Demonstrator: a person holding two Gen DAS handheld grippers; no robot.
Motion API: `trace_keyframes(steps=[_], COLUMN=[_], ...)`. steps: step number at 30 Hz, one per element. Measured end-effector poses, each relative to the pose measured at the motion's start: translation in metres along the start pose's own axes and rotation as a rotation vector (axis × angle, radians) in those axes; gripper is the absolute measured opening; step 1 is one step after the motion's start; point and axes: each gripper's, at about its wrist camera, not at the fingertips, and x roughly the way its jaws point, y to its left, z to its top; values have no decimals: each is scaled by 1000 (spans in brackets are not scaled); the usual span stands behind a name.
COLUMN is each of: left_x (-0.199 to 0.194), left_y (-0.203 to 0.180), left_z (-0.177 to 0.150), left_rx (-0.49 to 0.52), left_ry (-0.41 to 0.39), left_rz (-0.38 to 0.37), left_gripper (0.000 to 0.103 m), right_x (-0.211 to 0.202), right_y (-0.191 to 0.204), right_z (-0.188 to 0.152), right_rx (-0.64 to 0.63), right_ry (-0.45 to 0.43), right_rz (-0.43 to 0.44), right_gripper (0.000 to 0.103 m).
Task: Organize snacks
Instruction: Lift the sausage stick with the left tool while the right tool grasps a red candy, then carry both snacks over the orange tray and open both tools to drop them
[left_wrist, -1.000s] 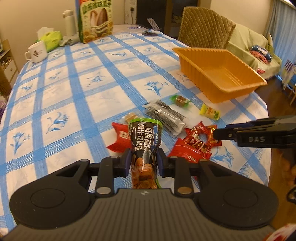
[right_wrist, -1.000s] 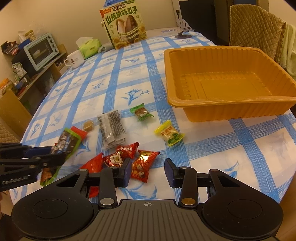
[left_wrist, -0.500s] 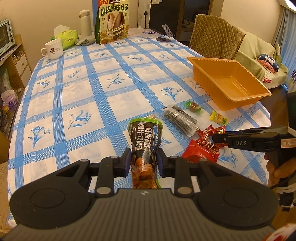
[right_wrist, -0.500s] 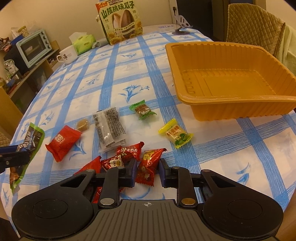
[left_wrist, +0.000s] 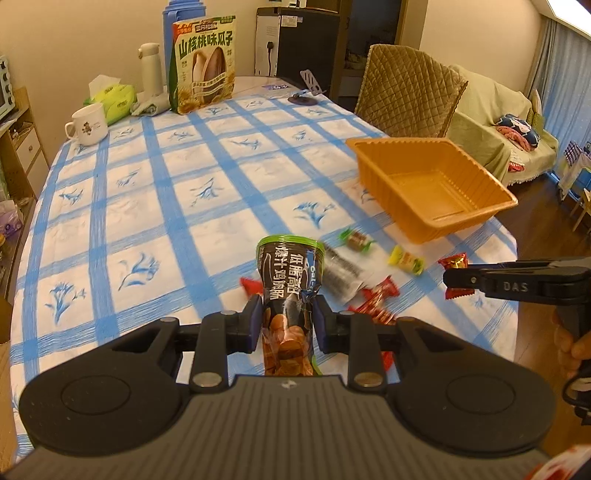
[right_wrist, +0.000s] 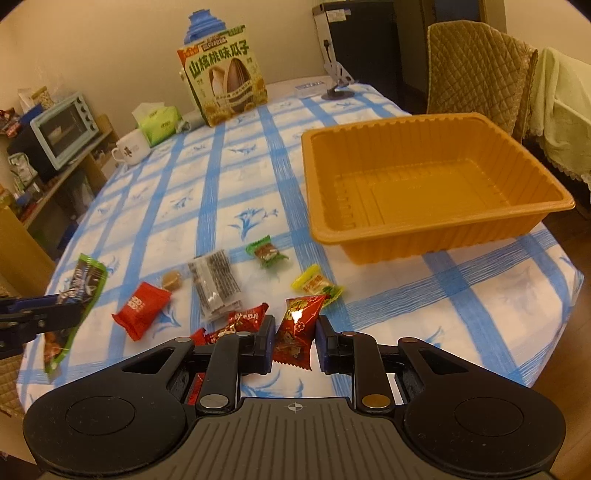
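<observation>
The left gripper (left_wrist: 287, 320) is clamped on a dark green-edged snack pouch (left_wrist: 289, 280), its 2 fingers (left_wrist: 252, 322) nearly together, holding it above the blue-checked tablecloth (left_wrist: 147, 206). The right gripper (right_wrist: 294, 341) pinches a red candy packet (right_wrist: 296, 328) in its narrow gap. The orange tray (right_wrist: 491, 218) sits beyond the loose sweets.

The left tongs (left_wrist: 287, 321) clamp a tall dark green-rimmed snack packet (left_wrist: 290, 280); at the right edge, the right tongs (left_wrist: 456, 278) pinch a small red foil candy (left_wrist: 455, 263); an orange ribbed plastic tray (left_wrist: 432, 184) sits by the blue-checked surface's (left_wrist: 147, 192) right edge.
</observation>
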Motion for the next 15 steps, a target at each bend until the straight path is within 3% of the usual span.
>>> trace_keyframes(steps=[7, 15], left_x=[8, 41], left_y=[-45, -130], left_z=[27, 71], left_rx=[-59, -121], left_ry=[-45, -54], left_rz=[46, 78], left_gripper=[26, 26], right_x=[-16, -20], right_y=[-36, -114], right_z=[34, 85], right_rx=[-84, -154], right_ry=[-17, -19], right_rz=[94, 145], right_gripper=[23, 23])
